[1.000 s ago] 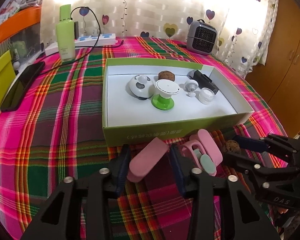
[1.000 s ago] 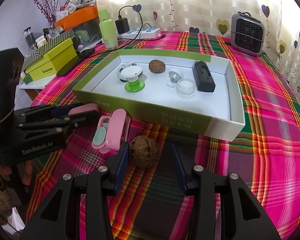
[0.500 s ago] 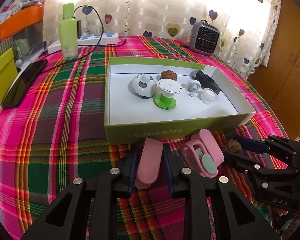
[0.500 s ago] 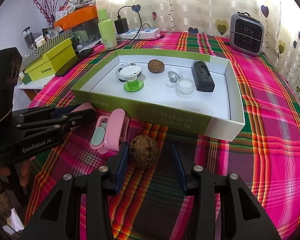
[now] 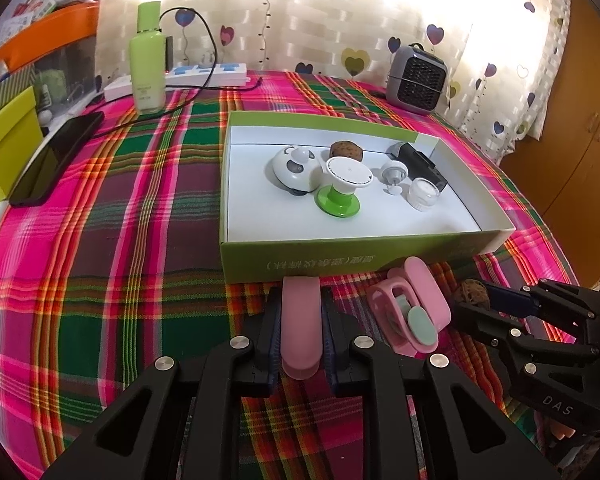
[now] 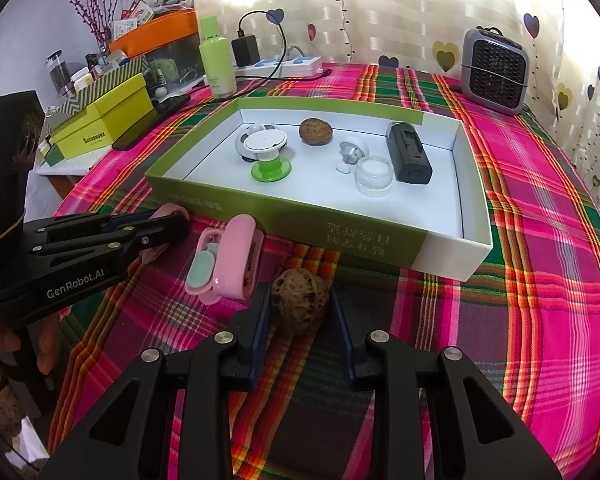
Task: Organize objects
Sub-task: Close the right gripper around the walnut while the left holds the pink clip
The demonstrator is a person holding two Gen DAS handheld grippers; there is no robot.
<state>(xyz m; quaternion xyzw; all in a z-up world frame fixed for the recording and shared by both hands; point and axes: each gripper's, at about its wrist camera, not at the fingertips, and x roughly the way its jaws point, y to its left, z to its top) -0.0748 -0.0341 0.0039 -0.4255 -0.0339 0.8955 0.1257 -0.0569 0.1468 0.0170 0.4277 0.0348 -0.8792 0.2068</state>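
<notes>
The left gripper (image 5: 300, 320) pinches a pink case (image 5: 301, 322) that lies flat on the plaid cloth (image 5: 120, 240), its long axis running along the fingers and its far end touching the near wall of the green box (image 5: 340, 258). Just beside it to the right lies an open pink holder (image 5: 408, 312), then a brown ball (image 6: 299, 300) that sits between the spread fingers of the right gripper (image 6: 300, 308), with a slim gap on each side. Inside the box stand a green-footed knob (image 5: 340, 188), a clear jar (image 5: 422, 193) and a black block (image 5: 418, 162), with bare white floor along its near edge.
</notes>
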